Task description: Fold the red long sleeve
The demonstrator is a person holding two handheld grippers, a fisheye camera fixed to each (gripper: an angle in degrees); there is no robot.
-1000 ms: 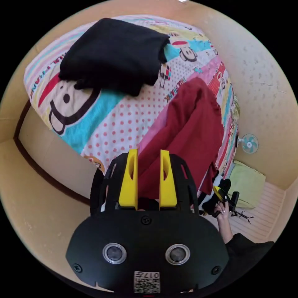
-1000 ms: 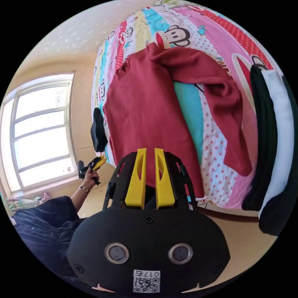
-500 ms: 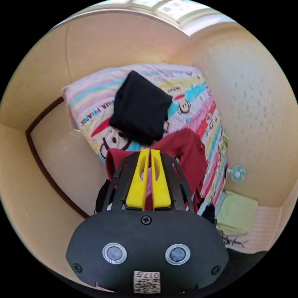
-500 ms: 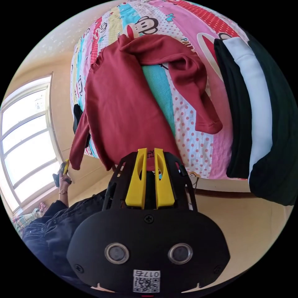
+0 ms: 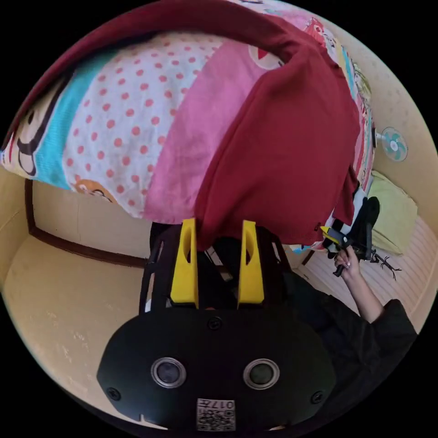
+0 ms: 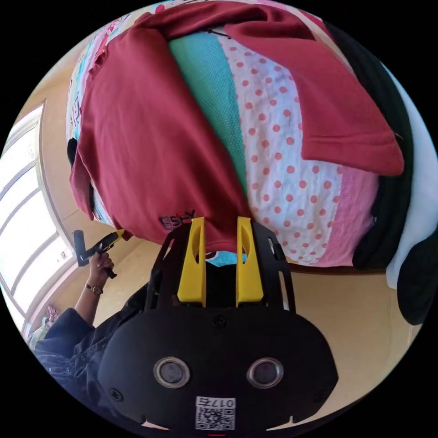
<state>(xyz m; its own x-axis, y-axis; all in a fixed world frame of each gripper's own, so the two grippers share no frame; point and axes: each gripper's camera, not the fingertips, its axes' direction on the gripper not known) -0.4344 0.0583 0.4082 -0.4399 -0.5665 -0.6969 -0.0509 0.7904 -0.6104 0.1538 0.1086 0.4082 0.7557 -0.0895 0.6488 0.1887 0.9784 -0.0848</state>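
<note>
Red long sleeve on the bed, both grippers' jaws apart

The red long sleeve (image 5: 278, 150) lies on the patterned bedsheet (image 5: 137, 118), hem overhanging the edge at 6 o'clock. Left gripper (image 5: 214, 228) and right gripper (image 6: 220, 226) hover there, clamping nothing.

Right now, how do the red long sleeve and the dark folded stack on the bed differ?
The red long sleeve is spread open, one layer; the dark stack is folded, with a white layer inside. The red long sleeve hangs over the bed edge by the right claw; the stack sits at the view's right side. Both rest on the bed.
</note>
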